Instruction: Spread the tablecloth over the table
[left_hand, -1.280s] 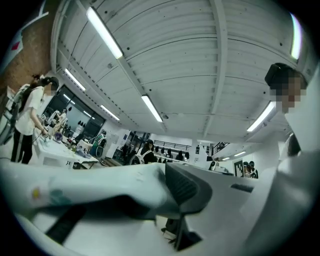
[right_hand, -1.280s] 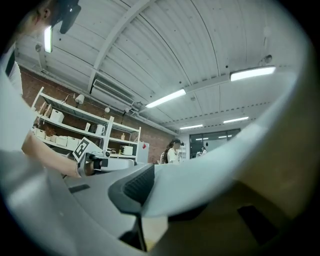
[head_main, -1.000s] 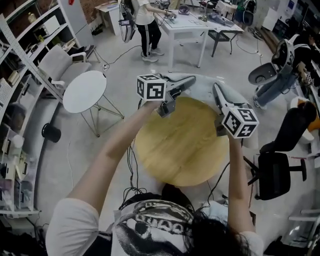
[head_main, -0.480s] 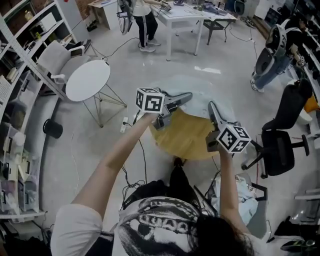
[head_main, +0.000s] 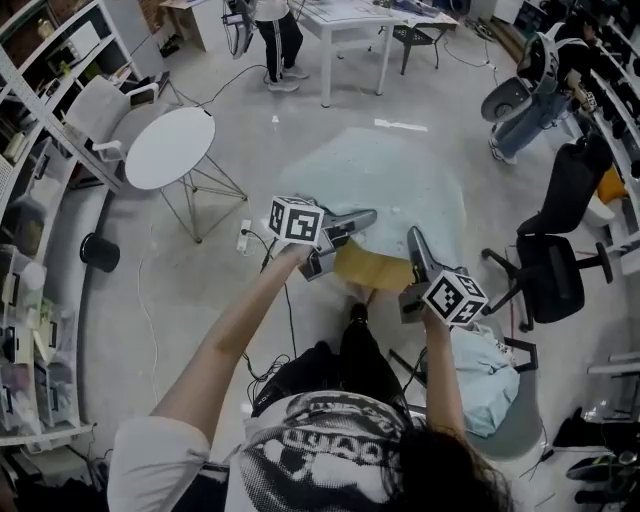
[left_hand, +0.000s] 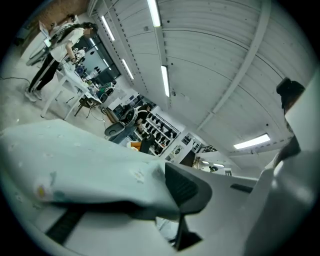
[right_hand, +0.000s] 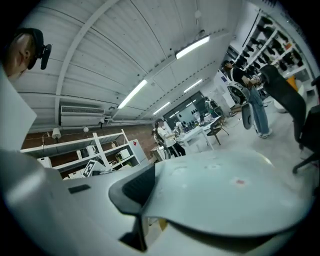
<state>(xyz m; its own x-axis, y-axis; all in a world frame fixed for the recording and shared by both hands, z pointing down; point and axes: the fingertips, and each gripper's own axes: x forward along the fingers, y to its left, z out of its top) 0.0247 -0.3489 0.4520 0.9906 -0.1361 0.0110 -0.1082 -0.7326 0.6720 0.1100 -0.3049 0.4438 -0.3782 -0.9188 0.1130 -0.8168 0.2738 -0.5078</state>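
Note:
A pale blue-green tablecloth lies over most of the round wooden table, with only a wedge of bare wood showing at the near edge. My left gripper holds the cloth's near hem on the left, and in the left gripper view the fabric is pinched in the left gripper. My right gripper holds the hem on the right. In the right gripper view the cloth runs into the right gripper, whose jaws are closing on it. Both grippers point roughly level.
A white round side table and a grey chair stand at the left, by shelving. A black office chair is on the right. A bundle of pale fabric sits low right. Cables trail on the floor.
Both grippers have come toward me and down with the cloth's hem. The cloth now covers far more of the wooden top than before.

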